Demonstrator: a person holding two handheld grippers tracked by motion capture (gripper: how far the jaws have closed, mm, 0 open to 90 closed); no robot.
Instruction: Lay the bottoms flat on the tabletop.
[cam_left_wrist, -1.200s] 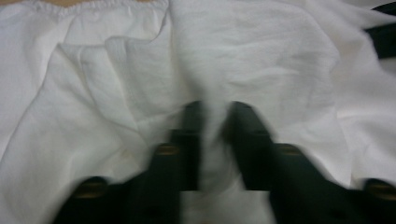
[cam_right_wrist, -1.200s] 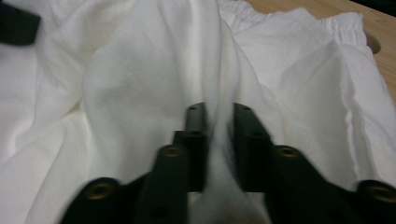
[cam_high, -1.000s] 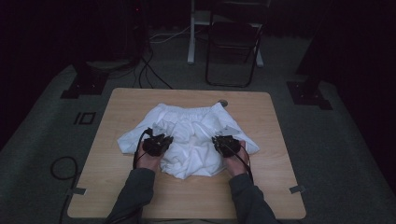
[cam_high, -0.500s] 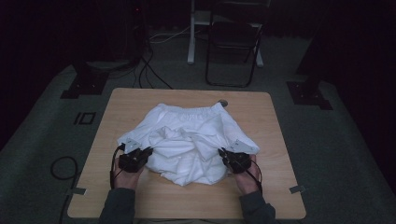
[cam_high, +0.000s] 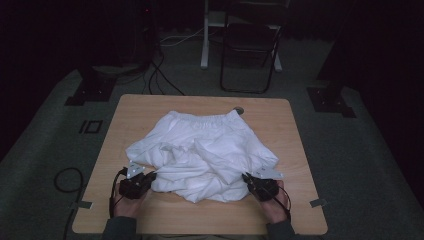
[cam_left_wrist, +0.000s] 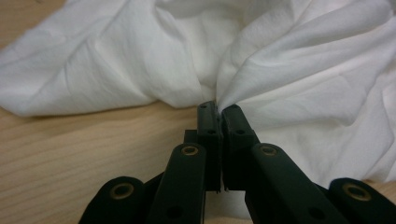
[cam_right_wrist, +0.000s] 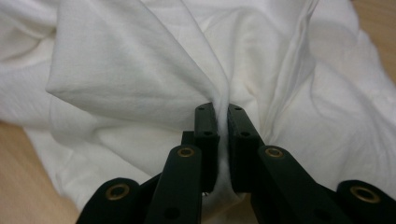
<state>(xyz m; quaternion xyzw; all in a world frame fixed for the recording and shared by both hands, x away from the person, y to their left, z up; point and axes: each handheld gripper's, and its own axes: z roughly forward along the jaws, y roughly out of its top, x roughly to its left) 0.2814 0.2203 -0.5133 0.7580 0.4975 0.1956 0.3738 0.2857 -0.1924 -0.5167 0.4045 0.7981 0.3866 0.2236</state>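
A crumpled white garment (cam_high: 202, 152) with an elastic waistband at its far edge lies across the middle of the wooden table (cam_high: 280, 130). At its near left edge my left gripper (cam_high: 149, 178) is shut on a pinch of the white cloth (cam_left_wrist: 280, 70), which fans out from the closed jaw tips (cam_left_wrist: 217, 106). My right gripper (cam_high: 247, 179) is at the garment's near right edge, shut on a fold of the cloth (cam_right_wrist: 140, 65), and a thin strip of fabric runs between its jaws (cam_right_wrist: 222, 106). Both hands rest low near the table's front edge.
A folding chair (cam_high: 252, 45) and a white post (cam_high: 205, 35) stand on the dark floor beyond the table. Cables (cam_high: 160, 75) trail at the back left, and black stand bases (cam_high: 330, 100) sit at either side. Bare wood shows along the table's front and sides.
Both grippers have pulled back toward the front edge and apart, dragging the garment's near edges with them, so the cloth now lies wider and flatter.
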